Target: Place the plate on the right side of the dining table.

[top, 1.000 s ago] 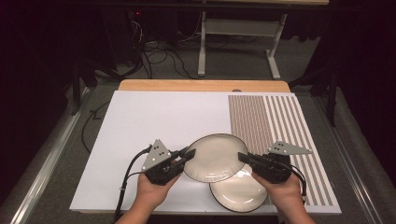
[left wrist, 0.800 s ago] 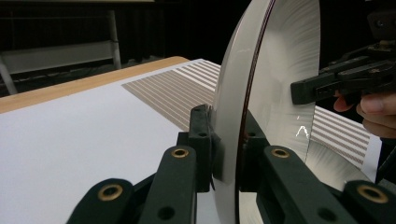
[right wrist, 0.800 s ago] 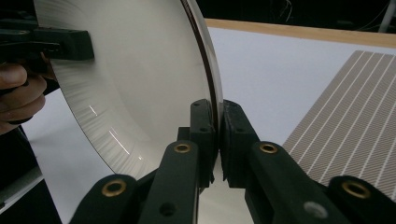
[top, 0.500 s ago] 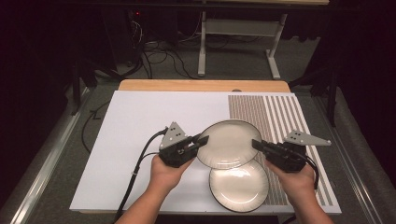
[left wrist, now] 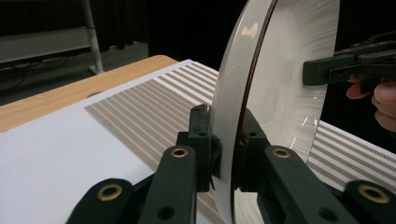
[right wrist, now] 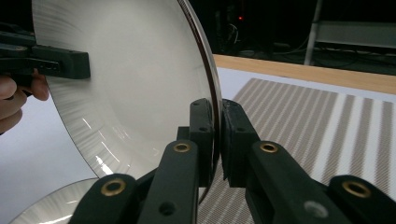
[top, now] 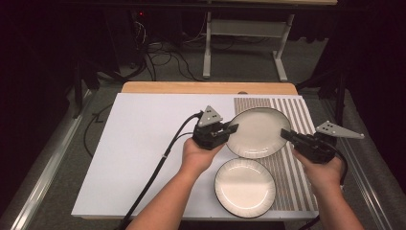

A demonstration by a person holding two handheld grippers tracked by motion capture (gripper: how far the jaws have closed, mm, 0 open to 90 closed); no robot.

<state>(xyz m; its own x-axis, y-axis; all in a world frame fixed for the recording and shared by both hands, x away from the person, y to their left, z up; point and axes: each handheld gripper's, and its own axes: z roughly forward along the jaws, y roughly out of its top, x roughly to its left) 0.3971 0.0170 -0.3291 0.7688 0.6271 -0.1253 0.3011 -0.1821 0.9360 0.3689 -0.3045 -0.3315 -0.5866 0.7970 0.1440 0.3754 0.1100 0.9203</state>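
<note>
**Two grippers carry one plate above a second**

Two handheld grippers share a single load. The left gripper [top: 233, 128] pinches the left rim of a cream, dark-edged raised plate [top: 257, 132], and the right gripper [top: 286, 134] pinches the opposite rim. Each is closed tightly on the thin edge, with no gap showing between pad and plate.

In the left gripper view, the raised plate [left wrist: 280, 84] stands edge-on between the black jaws, which clamp it front and back; the right gripper [left wrist: 327, 70] shows farther off on the far rim. The right gripper view mirrors this: the raised plate [right wrist: 130, 88] sits clamped between the jaws, with the left gripper [right wrist: 70, 63] across from it.

Holding both sides looks deliberate. A rim grip from one side alone would let a smooth glazed plate tip or slip; two opposed grips keep it roughly level and steady.

From above, the raised plate hovers over the boundary between the plain white area and the striped area [top: 299, 115] of the worktop [top: 143, 143]. A second plate [top: 245, 187], similar in look, lies flat on the worktop nearer the person, just below the raised one and between the two forearms. My guess is that the raised plate is being moved clear of its twin, toward open space farther back. Nothing else stands on the surface.
</note>
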